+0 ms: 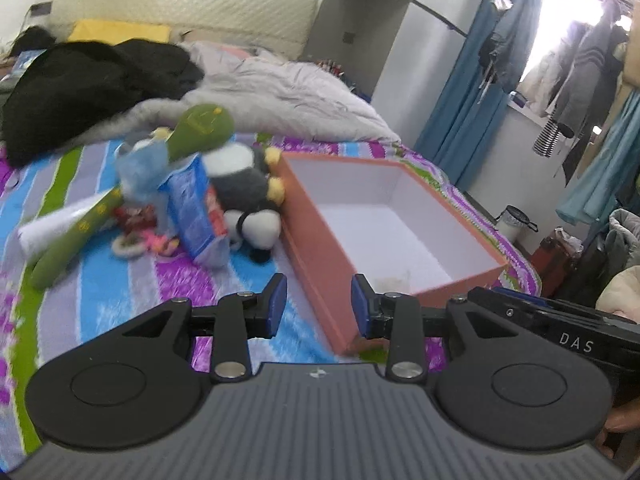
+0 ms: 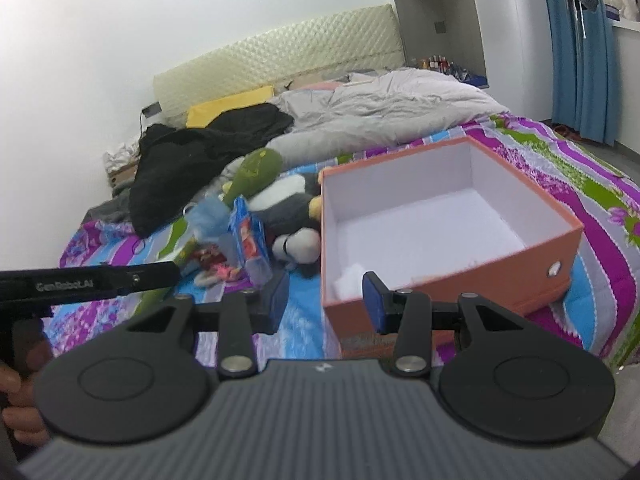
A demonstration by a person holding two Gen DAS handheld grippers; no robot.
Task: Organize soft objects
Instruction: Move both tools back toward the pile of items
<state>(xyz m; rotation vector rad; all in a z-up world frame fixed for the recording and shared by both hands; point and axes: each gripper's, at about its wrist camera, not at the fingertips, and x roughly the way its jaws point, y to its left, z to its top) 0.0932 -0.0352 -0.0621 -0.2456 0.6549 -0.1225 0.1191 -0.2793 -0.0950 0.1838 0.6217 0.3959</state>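
Observation:
An open orange box (image 1: pixel 320 248) with a white inside sits on the striped bedspread; it also shows in the right wrist view (image 2: pixel 556 248). Left of it lies a heap of soft toys: a grey and white penguin plush (image 1: pixel 244 188) (image 2: pixel 292 208), a green plush (image 1: pixel 200 128) (image 2: pixel 256 172), a blue fluffy toy (image 1: pixel 140 168), a blue packet (image 1: pixel 192 204) (image 2: pixel 250 240) and a green and white plush (image 1: pixel 68 232). My left gripper (image 1: pixel 318 306) is open and empty, over the box's near left corner. My right gripper (image 2: pixel 326 304) is open and empty at the box's near wall.
Black clothing (image 1: pixel 88 84) and a grey duvet (image 1: pixel 288 96) lie at the head of the bed, with a yellow pillow (image 2: pixel 228 110). Blue curtains (image 1: pixel 468 88) and hanging clothes (image 1: pixel 580 72) are right of the bed. The left gripper's body (image 2: pixel 88 280) crosses the right view.

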